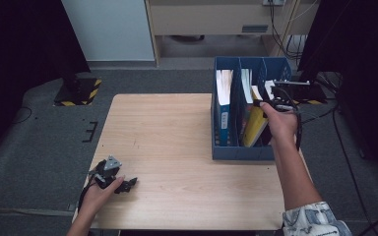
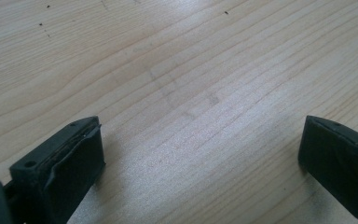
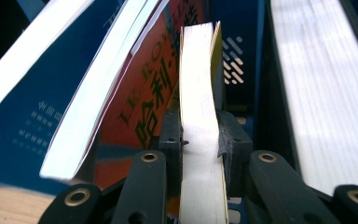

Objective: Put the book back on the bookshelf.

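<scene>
Yellow book [image 3: 200,116] stands in blue file rack's [image 1: 236,152] middle compartment, right claw [image 3: 199,135] clamped on its page edge. Red book [image 3: 144,93] leans alongside. Left claw [image 2: 200,154] spread apart, resting on counter [image 1: 177,128], well apart from rack.

The right gripper [image 3: 200,140] clamps a yellow-covered book [image 3: 198,93], apparently beside a red book [image 3: 144,93].

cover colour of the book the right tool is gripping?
Yellow book, clearest in the high view; the right tool view shows mostly its white page edge.
</scene>
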Tool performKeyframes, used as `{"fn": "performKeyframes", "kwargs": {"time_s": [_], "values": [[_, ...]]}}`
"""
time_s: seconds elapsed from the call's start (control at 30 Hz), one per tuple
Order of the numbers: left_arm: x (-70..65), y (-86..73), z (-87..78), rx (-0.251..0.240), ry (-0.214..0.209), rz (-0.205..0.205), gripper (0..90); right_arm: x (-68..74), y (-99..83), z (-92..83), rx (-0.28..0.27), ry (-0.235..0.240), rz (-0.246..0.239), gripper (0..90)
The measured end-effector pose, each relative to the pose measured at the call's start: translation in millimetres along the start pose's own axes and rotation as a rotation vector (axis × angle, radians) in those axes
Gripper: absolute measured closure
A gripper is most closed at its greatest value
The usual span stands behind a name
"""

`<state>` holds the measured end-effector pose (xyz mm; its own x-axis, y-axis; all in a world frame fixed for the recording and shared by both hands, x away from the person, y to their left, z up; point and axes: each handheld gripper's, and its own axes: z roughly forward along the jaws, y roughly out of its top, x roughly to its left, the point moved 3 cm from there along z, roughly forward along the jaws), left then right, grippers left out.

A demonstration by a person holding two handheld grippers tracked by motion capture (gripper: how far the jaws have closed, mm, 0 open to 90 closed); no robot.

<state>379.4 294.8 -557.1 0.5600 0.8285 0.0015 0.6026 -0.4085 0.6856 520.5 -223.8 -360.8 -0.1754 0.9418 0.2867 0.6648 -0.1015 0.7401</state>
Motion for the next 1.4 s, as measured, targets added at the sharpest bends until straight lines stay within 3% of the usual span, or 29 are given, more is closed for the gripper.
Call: {"fn": "performKeyframes", "kwargs": {"time_s": [0.33, 0.83, 1.4], "values": [[-0.2, 0.0, 0.1, 0.0, -0.001, -0.003, 0.0, -0.8, 12.6, 1.1, -0.029, -0.015, 0.002, 75.1], [0.4, 1.1, 0.8, 0.003, -0.007, 0.008, 0.0, 0.4, 33.5, 19.5, -0.058, -0.053, -0.013, 75.1], [0.1, 1.4, 1.0, 0.004, -0.009, 0.008, 0.0, -1.8, 37.3, 40.1, -0.074, -0.081, 0.001, 75.1]]}}
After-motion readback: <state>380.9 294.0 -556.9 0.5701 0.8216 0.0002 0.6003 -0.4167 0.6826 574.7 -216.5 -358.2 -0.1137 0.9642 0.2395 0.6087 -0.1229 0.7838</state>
